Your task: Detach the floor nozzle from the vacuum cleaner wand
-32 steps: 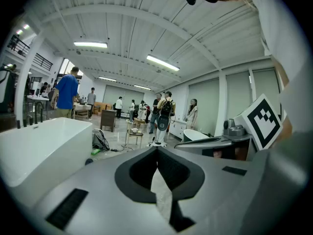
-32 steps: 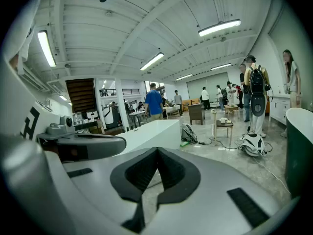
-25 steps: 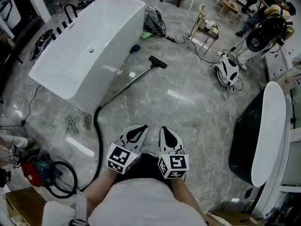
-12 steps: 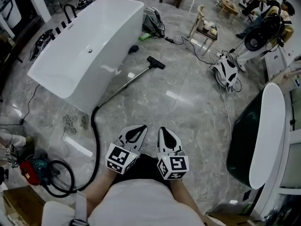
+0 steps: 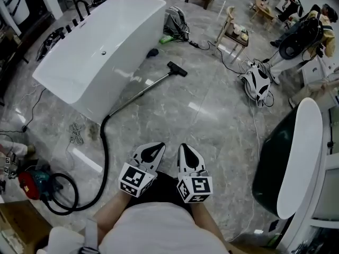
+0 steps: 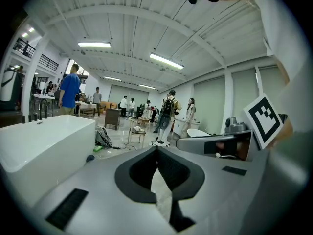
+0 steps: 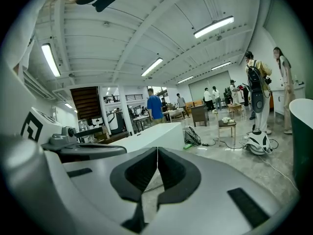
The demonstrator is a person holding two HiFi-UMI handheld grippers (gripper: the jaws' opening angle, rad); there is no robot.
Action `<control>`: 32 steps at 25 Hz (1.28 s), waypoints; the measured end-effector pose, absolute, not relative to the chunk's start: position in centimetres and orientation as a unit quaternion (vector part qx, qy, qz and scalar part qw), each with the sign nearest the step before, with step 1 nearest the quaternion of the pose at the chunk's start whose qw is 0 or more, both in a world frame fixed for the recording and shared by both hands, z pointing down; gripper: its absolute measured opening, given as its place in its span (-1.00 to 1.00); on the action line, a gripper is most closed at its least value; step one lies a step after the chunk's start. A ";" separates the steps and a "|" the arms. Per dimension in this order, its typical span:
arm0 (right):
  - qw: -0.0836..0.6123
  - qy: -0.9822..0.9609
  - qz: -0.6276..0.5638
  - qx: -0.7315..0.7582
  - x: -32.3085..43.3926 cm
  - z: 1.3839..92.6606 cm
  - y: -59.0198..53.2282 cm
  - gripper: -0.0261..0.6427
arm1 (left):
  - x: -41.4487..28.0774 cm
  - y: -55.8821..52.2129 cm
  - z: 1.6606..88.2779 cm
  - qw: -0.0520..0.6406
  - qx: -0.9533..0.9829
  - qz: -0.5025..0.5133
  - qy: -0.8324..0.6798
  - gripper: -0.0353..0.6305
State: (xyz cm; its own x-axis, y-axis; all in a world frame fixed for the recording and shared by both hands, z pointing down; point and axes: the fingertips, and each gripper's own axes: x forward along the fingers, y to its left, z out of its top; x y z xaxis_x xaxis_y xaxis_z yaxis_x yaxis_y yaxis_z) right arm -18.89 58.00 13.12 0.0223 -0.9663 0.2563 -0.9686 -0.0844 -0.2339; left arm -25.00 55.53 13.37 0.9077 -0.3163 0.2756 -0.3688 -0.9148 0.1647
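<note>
Two grippers sit side by side low in the head view, close to the person's body, pointing out over the floor. The left gripper (image 5: 153, 148) has its jaws pressed together with nothing between them; its own view shows the dark pads meeting in a thin seam. The right gripper (image 5: 186, 148) is the same, jaws closed and empty. Their marker cubes face the camera, just apart from each other.

Ahead of them lies grey marble floor (image 5: 212, 120). Well beyond the tips, the vacuum cleaner wand (image 5: 142, 92) lies flat on the floor, running diagonally beside the white bathtub (image 5: 100, 46). The black floor nozzle (image 5: 178, 69) sits on the wand's far end, joined to it, near the tub's corner. From the wand's near end a black hose (image 5: 104, 152) curves back left toward the red vacuum body (image 5: 29, 185). Neither gripper touches any of it. At the right stands a dark green tub (image 5: 270, 168); farther off are a small wooden table (image 5: 233, 33) and a white machine (image 5: 258, 81) among cables.
</note>
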 end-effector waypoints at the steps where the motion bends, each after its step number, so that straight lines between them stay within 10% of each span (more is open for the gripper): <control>1: 0.004 -0.678 0.177 0.713 -18.7 13.2 57.9 -0.88 | -24.9 55.4 13.5 0.108 0.970 0.124 -0.179 -0.86; 32: -0.011 -0.626 0.190 0.756 -6.0 12.8 37.1 -0.87 | -13.4 32.5 12.8 0.093 0.974 0.139 -0.153 -0.86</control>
State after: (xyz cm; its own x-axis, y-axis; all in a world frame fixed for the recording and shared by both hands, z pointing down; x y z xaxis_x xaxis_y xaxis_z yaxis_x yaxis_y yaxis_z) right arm -5.96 37.09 12.81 0.1435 -0.9511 0.2734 -0.9424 -0.2157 -0.2555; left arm -13.35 32.48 12.81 0.9144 -0.2727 0.2991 -0.3241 -0.9359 0.1378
